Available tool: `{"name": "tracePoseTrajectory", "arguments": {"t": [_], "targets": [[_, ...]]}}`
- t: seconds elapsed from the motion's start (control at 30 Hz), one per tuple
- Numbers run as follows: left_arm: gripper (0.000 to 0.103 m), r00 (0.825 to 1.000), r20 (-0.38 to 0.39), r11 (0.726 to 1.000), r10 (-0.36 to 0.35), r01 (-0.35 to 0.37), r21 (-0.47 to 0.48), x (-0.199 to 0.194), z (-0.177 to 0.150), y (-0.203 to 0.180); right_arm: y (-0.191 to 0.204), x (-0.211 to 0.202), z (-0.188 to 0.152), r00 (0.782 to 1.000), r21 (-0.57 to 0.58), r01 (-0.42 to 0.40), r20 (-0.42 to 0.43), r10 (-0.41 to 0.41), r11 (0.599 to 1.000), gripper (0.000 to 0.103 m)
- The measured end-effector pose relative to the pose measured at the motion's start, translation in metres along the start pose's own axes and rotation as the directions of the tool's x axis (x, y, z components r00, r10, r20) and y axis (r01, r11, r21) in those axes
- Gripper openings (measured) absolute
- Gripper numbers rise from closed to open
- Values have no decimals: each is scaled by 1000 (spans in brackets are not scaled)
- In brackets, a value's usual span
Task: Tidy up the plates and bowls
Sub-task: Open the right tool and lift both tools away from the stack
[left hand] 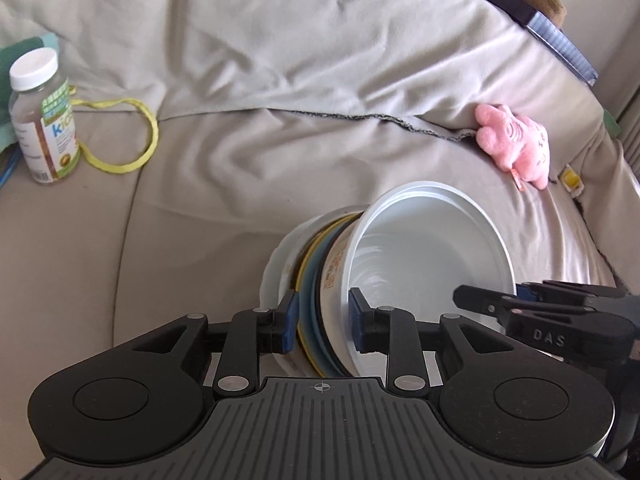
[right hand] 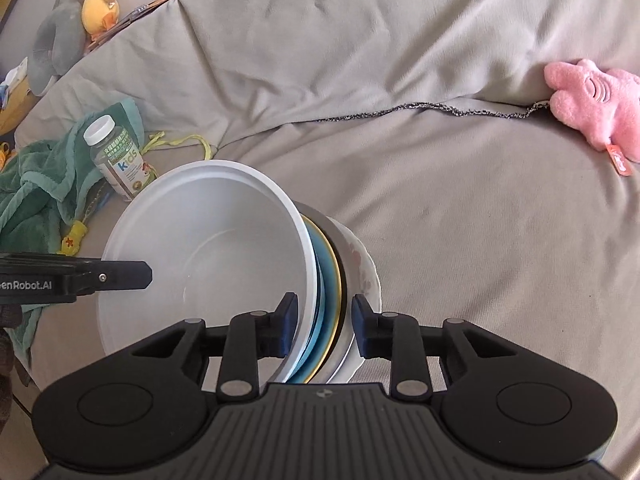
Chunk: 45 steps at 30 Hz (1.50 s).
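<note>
Looking along my left gripper (left hand: 323, 322), I see its blue-padded fingers clamped across the rims of a tilted stack of dishes (left hand: 320, 304): a white plastic bowl (left hand: 432, 256) in front, a blue and yellow-edged plate and a white plate behind it, held over the beige sofa cushion (left hand: 200, 220). A white-capped vitamin bottle (left hand: 42, 116) stands far left, a pink plush toy (left hand: 516, 144) at right. From my right wrist, the right gripper (right hand: 325, 330) also pinches the same stack (right hand: 332, 300) on its edge, one finger inside the bowl (right hand: 208, 256), the other behind the back plate. A green cloth (right hand: 36, 184) lies left.
</note>
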<state>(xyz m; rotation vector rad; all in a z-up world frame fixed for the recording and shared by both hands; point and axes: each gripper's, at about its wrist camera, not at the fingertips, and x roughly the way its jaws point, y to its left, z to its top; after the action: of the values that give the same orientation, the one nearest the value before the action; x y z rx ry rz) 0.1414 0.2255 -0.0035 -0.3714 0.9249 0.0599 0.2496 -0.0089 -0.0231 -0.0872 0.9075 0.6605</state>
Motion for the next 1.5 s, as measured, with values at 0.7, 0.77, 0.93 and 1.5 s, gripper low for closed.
{"name": "tracePoseTrajectory", "arguments": {"t": [0.7, 0.77, 0.93, 1.5], "targets": [[37, 982, 183, 998, 38, -46, 40, -22, -4, -2, 7, -14, -5, 987, 16, 86, 133, -87, 996, 50], [38, 986, 160, 997, 55, -62, 40, -13, 5, 1, 4, -11, 7, 987, 40, 85, 133, -89, 996, 47], [43, 990, 143, 1000, 19, -21, 14, 6, 21, 13, 1, 9, 26, 992, 45, 64, 106, -68, 997, 44], [52, 932, 363, 995, 10, 27, -96, -41, -30, 25, 1, -31, -14, 961, 31, 25, 273, -33, 999, 55]]}}
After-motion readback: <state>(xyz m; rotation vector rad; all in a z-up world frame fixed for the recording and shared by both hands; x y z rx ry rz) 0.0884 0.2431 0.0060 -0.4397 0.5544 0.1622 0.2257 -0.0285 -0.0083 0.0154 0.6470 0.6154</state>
